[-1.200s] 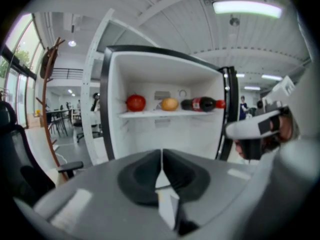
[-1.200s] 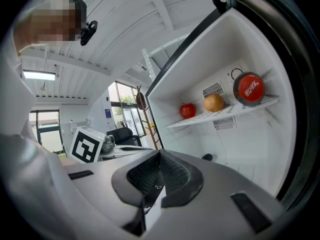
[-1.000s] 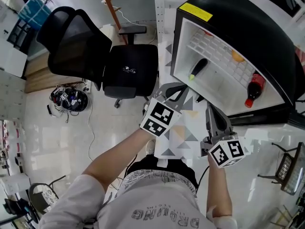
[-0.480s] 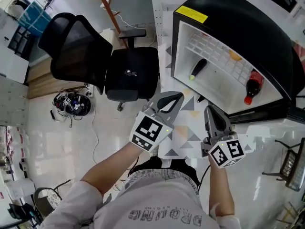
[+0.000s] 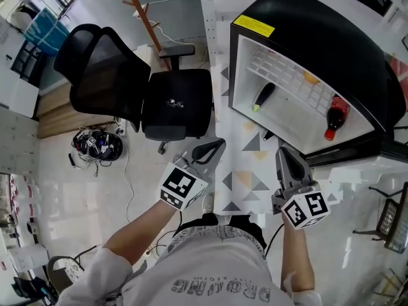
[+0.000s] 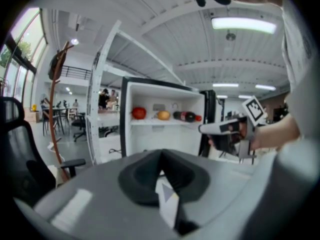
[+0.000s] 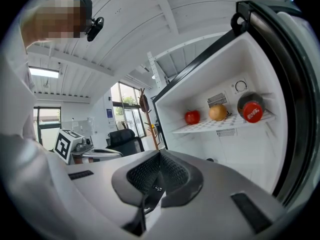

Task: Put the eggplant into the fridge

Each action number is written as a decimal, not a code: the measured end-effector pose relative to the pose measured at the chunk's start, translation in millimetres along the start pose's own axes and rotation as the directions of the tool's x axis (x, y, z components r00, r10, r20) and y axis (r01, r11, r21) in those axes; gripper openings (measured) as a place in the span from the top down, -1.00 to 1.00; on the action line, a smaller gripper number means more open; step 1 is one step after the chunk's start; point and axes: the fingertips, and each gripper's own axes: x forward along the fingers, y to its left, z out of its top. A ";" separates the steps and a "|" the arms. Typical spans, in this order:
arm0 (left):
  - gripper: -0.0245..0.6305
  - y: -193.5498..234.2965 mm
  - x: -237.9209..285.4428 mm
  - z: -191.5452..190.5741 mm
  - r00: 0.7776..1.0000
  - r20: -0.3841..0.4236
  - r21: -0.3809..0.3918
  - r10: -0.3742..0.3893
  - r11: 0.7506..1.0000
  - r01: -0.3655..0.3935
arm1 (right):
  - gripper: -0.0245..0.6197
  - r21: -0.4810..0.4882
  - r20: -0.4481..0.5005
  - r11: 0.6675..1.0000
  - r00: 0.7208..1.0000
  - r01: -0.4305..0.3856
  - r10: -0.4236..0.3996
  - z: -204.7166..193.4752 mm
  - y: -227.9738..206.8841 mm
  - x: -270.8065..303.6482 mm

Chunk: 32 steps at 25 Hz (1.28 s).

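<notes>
The eggplant (image 5: 262, 97), dark with a green stalk end, lies on the floor of the open black fridge (image 5: 331, 30), under its white wire shelf (image 5: 290, 75). My left gripper (image 5: 214, 148) is shut and empty, out over the table's left edge and well back from the fridge. My right gripper (image 5: 284, 153) is shut and empty too, just in front of the fridge's lower right corner. The left gripper (image 6: 160, 156) view looks at the fridge (image 6: 165, 121) from a distance, with the eggplant hidden behind the jaws. The right gripper (image 7: 159, 156) faces into the fridge.
On the shelf sit a tomato (image 7: 192, 117), an orange (image 7: 218, 112) and a cola bottle (image 5: 333, 118). The fridge door (image 7: 295, 84) stands open at the right. A black office chair (image 5: 146, 88) stands left of the patterned table (image 5: 245, 177). Cables lie on the floor (image 5: 95, 145).
My left gripper has drawn back from the fridge opening, down and to the left, past the table's edge. The right gripper has stayed where it was.
</notes>
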 end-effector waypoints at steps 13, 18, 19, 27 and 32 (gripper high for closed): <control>0.90 14.4 -31.1 -3.7 0.998 0.055 -0.035 -0.006 0.999 0.008 | 0.91 -0.012 0.009 1.000 1.000 -0.014 0.014 1.9 14.7 -2.7; 0.90 12.9 -30.5 -2.9 0.998 0.056 -0.035 -0.010 0.999 0.012 | 0.91 -0.008 0.004 1.000 1.000 -0.019 0.019 0.2 16.0 -2.0; 0.90 12.9 -29.8 -2.1 0.998 0.059 -0.039 -0.010 0.999 0.012 | 0.91 -0.005 0.002 1.000 1.000 -0.022 0.022 -0.1 16.8 -1.3; 0.90 5.9 -20.4 10.2 0.996 0.089 -0.044 -0.029 0.999 0.033 | 0.91 -0.007 -0.001 0.999 0.999 -0.044 0.044 3.1 22.8 3.8; 0.90 1.9 -17.0 16.2 0.994 0.101 -0.044 -0.043 0.998 0.048 | 0.92 -0.007 -0.003 0.999 0.999 -0.047 0.047 4.7 24.0 3.0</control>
